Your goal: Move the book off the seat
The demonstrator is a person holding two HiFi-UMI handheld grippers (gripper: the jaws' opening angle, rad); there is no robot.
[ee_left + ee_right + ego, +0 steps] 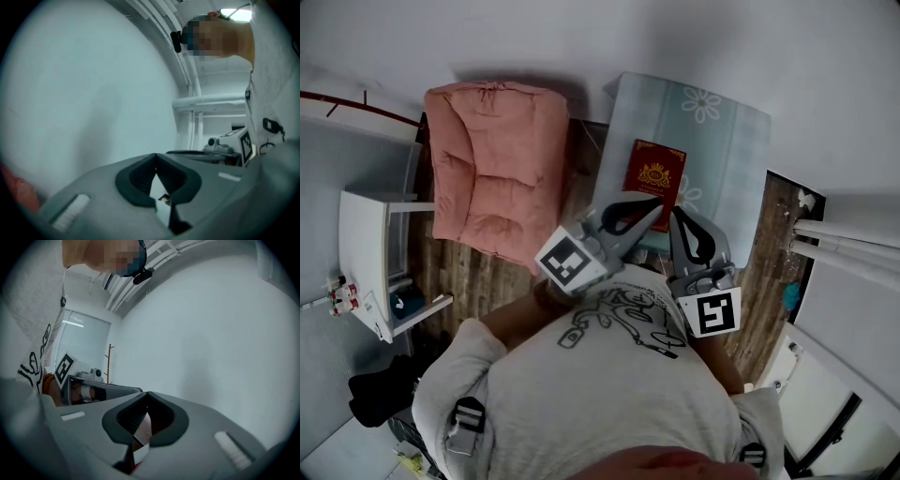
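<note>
Dark wood-plank floor [478,272], plain white walls [694,37], white shelf unit [366,253], bright blinded window [82,341] beside a coat stand [109,363]

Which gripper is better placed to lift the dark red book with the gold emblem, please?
Left, narrowly. The left gripper, shut, overlaps the near edge of the dark red book on the pale floral seat; the right gripper, also shut, points beside its right corner. Both must open first.

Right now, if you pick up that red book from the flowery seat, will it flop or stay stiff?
Probably stiff: the red book lies flat with straight edges, like a hard cover. It looks thin, so it is likely light. Pushed, it may drag rather than slide, since the flowery seat seems covered in soft cloth.
</note>
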